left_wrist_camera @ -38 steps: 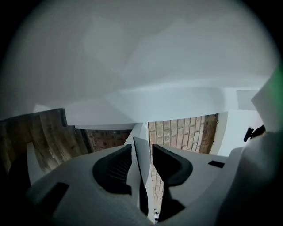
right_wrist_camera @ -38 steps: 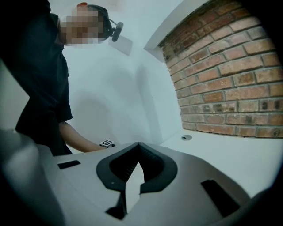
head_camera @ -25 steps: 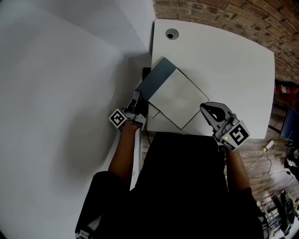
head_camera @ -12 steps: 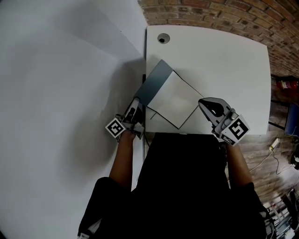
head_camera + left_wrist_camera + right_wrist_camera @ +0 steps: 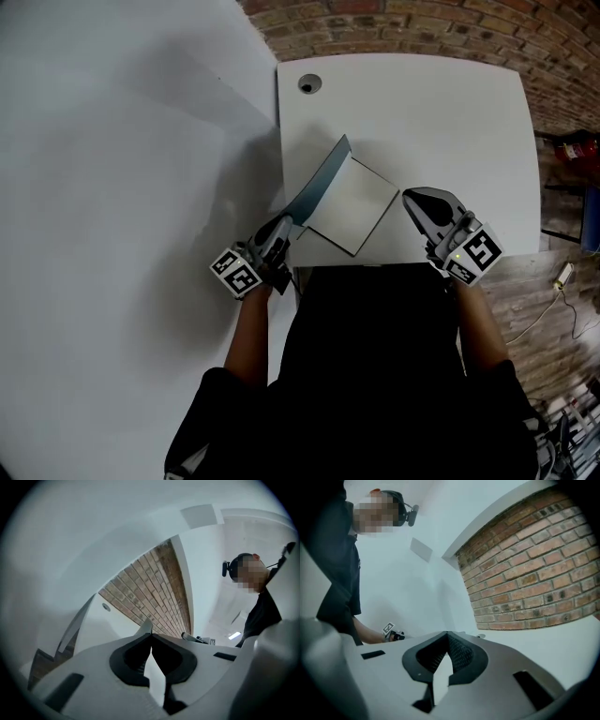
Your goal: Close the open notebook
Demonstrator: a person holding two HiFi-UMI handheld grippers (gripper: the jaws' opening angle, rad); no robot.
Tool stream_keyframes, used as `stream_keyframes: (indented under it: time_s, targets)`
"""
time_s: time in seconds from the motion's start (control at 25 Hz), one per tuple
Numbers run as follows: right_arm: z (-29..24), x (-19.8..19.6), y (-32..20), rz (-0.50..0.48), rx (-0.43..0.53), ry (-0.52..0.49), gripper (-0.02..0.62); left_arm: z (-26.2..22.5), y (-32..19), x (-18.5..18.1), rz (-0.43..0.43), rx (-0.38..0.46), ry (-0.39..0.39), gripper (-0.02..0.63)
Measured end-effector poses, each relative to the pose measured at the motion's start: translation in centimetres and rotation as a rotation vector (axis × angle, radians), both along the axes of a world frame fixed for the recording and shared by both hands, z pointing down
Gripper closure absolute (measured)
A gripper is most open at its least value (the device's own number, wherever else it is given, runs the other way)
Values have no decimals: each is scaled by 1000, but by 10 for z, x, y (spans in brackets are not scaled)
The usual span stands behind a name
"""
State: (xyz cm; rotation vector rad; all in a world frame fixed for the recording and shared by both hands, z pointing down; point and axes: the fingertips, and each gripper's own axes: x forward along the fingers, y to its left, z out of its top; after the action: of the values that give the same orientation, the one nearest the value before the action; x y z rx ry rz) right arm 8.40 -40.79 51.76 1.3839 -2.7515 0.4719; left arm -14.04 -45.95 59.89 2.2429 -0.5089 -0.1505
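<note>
A notebook lies on the white table (image 5: 450, 122), its white page (image 5: 353, 204) flat. Its grey-blue cover (image 5: 322, 183) stands steeply on edge over the spine. My left gripper (image 5: 288, 225) is at the cover's near lower corner, jaws together. In the left gripper view the tips (image 5: 149, 631) meet with nothing between them, and the cover (image 5: 72, 630) leans as a thin sheet along the gripper's left side. My right gripper (image 5: 410, 195) hovers just right of the page, apart from it; its jaws (image 5: 447, 633) are shut and empty.
A round cable hole (image 5: 307, 84) sits at the table's far left corner. A white wall (image 5: 112, 141) runs along the table's left side and a brick wall (image 5: 422, 23) behind it. Wooden floor and a red object (image 5: 577, 145) lie to the right.
The cover has swung up from lying nearly flat at the left to standing steeply. My left gripper rose and rolled with it. The right gripper shifted slightly.
</note>
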Motion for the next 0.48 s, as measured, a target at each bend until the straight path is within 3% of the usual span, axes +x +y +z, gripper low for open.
stream_keyframes:
  time_s: [0.2, 0.48]
  targets:
    - [-5, 19, 9, 39, 18, 2, 589, -6, 27, 25, 107, 61, -55, 581]
    - [-7, 34, 28, 61, 32, 3, 589, 1, 66, 56, 272, 182, -213, 581]
